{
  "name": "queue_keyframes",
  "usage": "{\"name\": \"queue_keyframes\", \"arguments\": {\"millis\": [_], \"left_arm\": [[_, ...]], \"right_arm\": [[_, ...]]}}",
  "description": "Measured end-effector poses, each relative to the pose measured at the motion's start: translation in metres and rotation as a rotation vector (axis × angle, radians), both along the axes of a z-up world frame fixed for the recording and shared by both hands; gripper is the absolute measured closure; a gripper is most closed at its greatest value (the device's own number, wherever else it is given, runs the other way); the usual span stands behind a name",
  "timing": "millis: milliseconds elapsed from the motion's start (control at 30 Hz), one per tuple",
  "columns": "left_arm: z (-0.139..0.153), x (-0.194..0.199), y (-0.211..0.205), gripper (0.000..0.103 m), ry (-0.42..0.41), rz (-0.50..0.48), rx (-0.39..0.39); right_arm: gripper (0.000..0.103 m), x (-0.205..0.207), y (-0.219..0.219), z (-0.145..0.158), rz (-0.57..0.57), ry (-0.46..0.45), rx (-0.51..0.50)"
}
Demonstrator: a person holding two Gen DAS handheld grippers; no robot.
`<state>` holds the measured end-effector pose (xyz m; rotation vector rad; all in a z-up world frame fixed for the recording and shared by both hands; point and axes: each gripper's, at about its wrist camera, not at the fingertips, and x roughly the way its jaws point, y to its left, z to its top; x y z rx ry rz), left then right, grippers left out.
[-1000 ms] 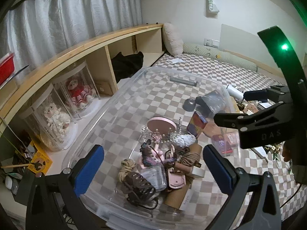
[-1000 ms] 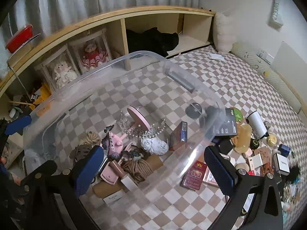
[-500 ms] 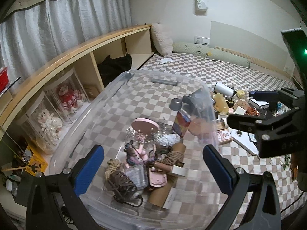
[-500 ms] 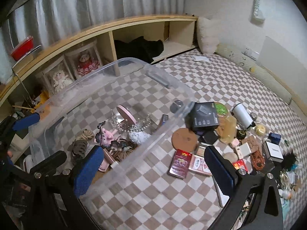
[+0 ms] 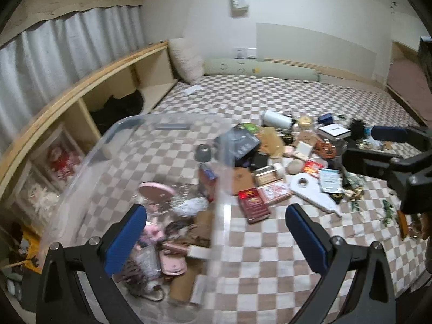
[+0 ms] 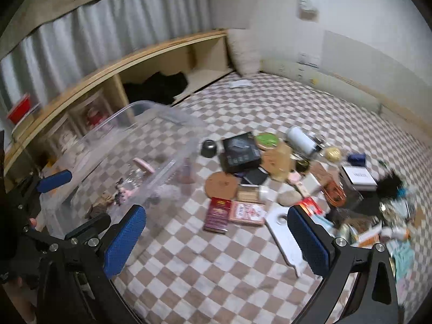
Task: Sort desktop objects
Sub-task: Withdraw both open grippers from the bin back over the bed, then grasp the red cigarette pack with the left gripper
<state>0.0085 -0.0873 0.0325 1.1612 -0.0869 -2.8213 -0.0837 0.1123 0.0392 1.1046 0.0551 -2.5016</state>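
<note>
Both views look down on a bed [image 6: 221, 264] covered in a brown-and-white checked sheet. The left gripper [image 5: 216, 232] stands wide open and holds nothing, its blue pads hanging over the near end of a clear plastic bin [image 5: 129, 135] that sits on the bed's left side. Inside the bin lie a pink round mirror [image 5: 156, 189], a brown cardboard tube and other small items, blurred. The right gripper [image 6: 216, 240] is also spread open and empty, above bare sheet just in front of a scattered pile. In that pile are a dark red box [image 6: 217, 214] touching a pink card pack [image 6: 247, 213], a round cork coaster [image 6: 221, 185], a black box [image 6: 240, 152], a white bottle [image 6: 301, 139] on its side and an orange cable coil [image 6: 334, 193]. A wooden shelf [image 6: 113, 73] runs along the left wall
</note>
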Motion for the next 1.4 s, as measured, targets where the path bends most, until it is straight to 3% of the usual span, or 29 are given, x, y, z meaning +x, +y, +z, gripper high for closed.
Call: {"name": "queue_keyframes", "arguments": {"millis": [133,400,567,733,867,1133,1400], "left_arm": [[0.002,-0.011,0.012,0.000,-0.007,-0.060,0.087],[0.000,-0.026,0.039,0.000,0.005,-0.092,0.099],[-0.001,-0.038,0.053,0.000,-0.003,-0.114,0.162],[-0.007,-0.046,0.072,0.000,0.027,-0.144,0.102],[-0.018,-0.056,0.084,0.000,0.025,-0.180,0.092],[-0.036,-0.075,0.100,0.000,0.025,-0.218,0.071],[-0.057,-0.095,0.110,0.000,0.022,-0.228,0.033]], "right_arm": [[0.000,0.007,0.038,0.000,-0.076,0.005,-0.054],[0.000,0.028,0.092,-0.005,-0.174,0.058,-0.070],[0.000,0.036,0.117,-0.016,-0.244,0.094,-0.069],[0.000,0.038,0.147,-0.030,-0.324,0.110,-0.135],[0.000,0.037,0.159,-0.047,-0.362,0.109,-0.115],[0.000,0.026,0.171,-0.072,-0.341,0.000,-0.071],[0.000,0.014,0.192,-0.093,-0.423,-0.082,-0.042]]}}
